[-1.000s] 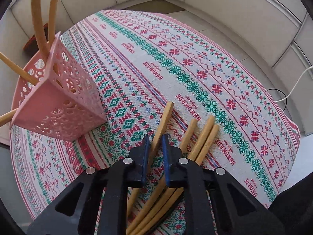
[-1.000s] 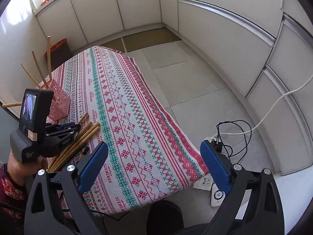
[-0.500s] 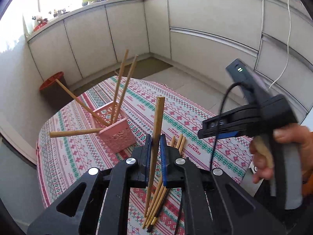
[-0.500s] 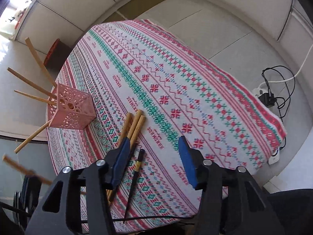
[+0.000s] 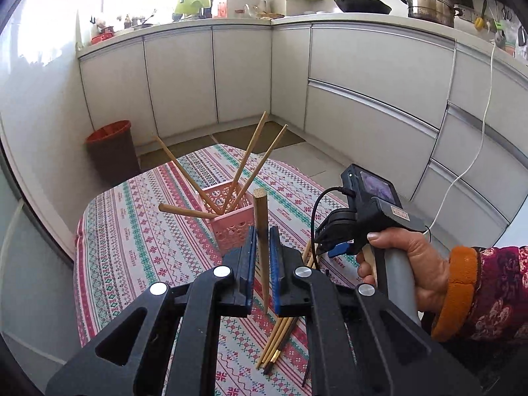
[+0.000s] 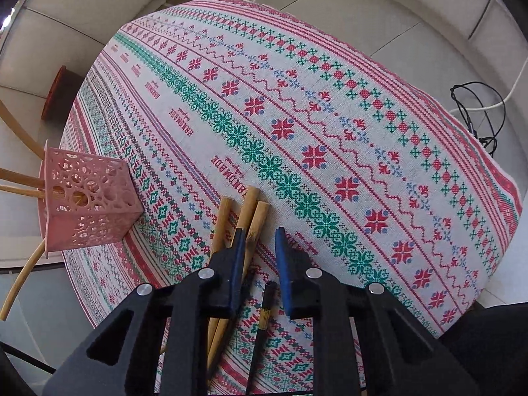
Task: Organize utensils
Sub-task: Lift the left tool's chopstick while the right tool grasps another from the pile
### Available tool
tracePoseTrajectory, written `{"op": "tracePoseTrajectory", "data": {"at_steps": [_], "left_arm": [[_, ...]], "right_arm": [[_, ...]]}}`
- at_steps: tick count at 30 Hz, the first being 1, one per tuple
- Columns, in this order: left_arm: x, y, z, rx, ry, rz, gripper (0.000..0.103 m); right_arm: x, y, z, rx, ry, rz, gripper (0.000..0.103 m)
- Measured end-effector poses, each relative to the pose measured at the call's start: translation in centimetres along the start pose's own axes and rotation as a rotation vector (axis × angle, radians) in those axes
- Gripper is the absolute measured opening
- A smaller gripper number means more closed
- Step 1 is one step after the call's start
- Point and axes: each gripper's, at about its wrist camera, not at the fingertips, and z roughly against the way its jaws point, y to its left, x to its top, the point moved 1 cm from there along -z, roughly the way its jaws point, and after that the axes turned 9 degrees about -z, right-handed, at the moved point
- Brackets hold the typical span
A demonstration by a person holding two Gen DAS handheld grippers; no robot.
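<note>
left tongs (image 5: 261,247) clamp one wooden chopstick (image 5: 260,217); right tongs (image 6: 259,247) closing over the bench pile (image 6: 246,214), pads hiding its near ends, gripping nothing.

The only wording that can be read is woven into the tablecloth (image 6: 330,105) that covers the surface: the word "HANDMADE" in red capitals, repeated along one stripe of the pattern. In the right wrist view it shows upside down, most clearly near the middle of the cloth and again farther up the same stripe, each time with a smaller line of script just beside it that is too fine to make out. In the left wrist view the same red word recurs on the tablecloth (image 5: 138,237) but is too small to read with certainty. A small label on the camera unit (image 5: 379,198) of the right-hand tool carries print too blurred to read.
</note>
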Motion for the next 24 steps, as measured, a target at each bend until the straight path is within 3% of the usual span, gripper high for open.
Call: {"op": "tracePoseTrajectory", "data": {"at_steps": [6, 13, 16, 20, 24], "left_arm": [[-0.1, 1.3, 1.1, 0.010, -0.029, 0.029, 0.008], [-0.4, 2.7, 1.3, 0.022, -0.025, 0.075, 0.008], [-0.2, 2.8, 1.7, 0.033, -0.038, 0.093, 0.008], [0.1, 3.3, 2.1, 0.041, -0.057, 0.126, 0.008], [0.7, 3.2, 3.1, 0.053, -0.086, 0.150, 0.008]], "right_arm": [[-0.2, 1.6, -0.3, -0.083, -0.047, 0.021, 0.010], [-0.2, 2.7, -1.1, -0.097, -0.069, 0.034, 0.011], [0.2, 2.6, -1.0, -0.073, -0.068, 0.018, 0.010], [0.0, 1.3, -0.1, 0.035, -0.063, -0.006, 0.008], [-1.0, 0.8, 3.3, 0.108, -0.128, 0.053, 0.007]]}}
